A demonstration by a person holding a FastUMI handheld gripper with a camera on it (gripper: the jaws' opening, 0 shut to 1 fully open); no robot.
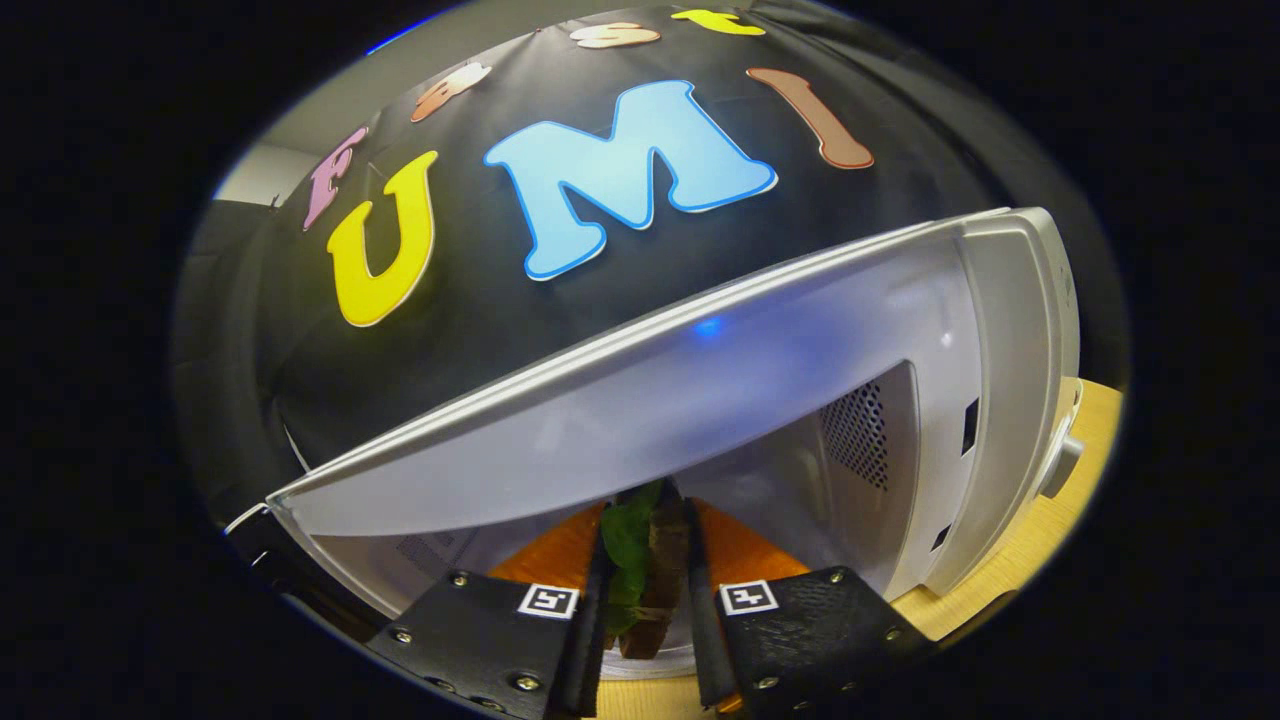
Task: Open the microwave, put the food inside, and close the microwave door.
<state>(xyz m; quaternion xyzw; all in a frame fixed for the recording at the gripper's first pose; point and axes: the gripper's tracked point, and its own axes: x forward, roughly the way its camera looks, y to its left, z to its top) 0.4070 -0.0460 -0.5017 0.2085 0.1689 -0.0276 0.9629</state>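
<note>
Food (648, 570), green and brown, pinched between both tool (648, 610) fingers before the open microwave (960, 400).

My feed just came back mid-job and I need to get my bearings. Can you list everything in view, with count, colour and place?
microwave: one, white, door open, cavity facing the gripper, on the table
knob: one, white, on the microwave's front panel, beside the cavity
food: one piece, green and dark brown layers, like a sandwich, between the fingers at the cavity's mouth
table: one, light wood, under the microwave
booth wall: one, black cloth, behind the microwave
gripper: one, both fingers pressed on the food
</note>
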